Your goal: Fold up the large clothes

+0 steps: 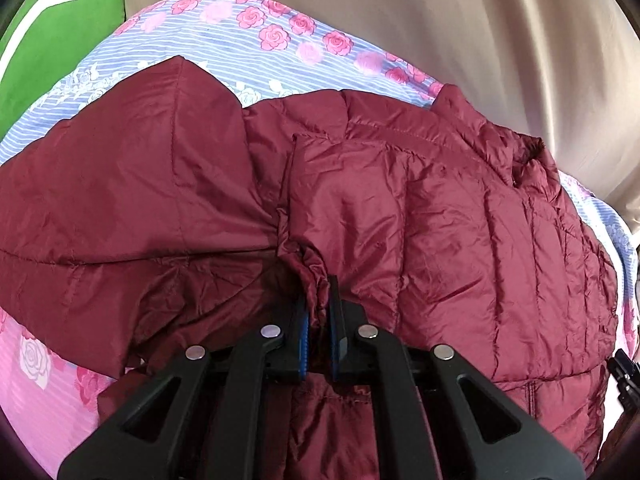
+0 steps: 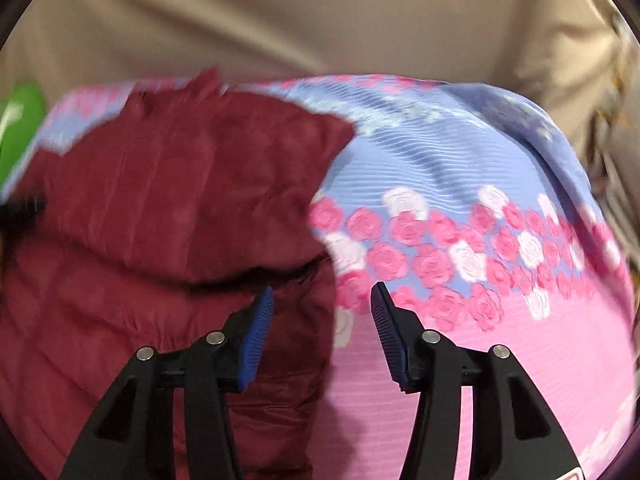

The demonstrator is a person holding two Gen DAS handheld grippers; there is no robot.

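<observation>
Across a flowered bedsheet (image 1: 256, 52), a maroon jacket (image 1: 440, 220) is lying mid-frame, partly folded, its gathered cuff being pinched by the left gripper (image 1: 319, 320) while the right gripper (image 2: 322, 308) is being held open, empty, over its right edge.

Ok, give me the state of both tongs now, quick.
Left tongs: shut on a gathered fold of the maroon puffer jacket.
Right tongs: open, holding nothing, above the jacket's edge and the rose-print bedsheet.
</observation>
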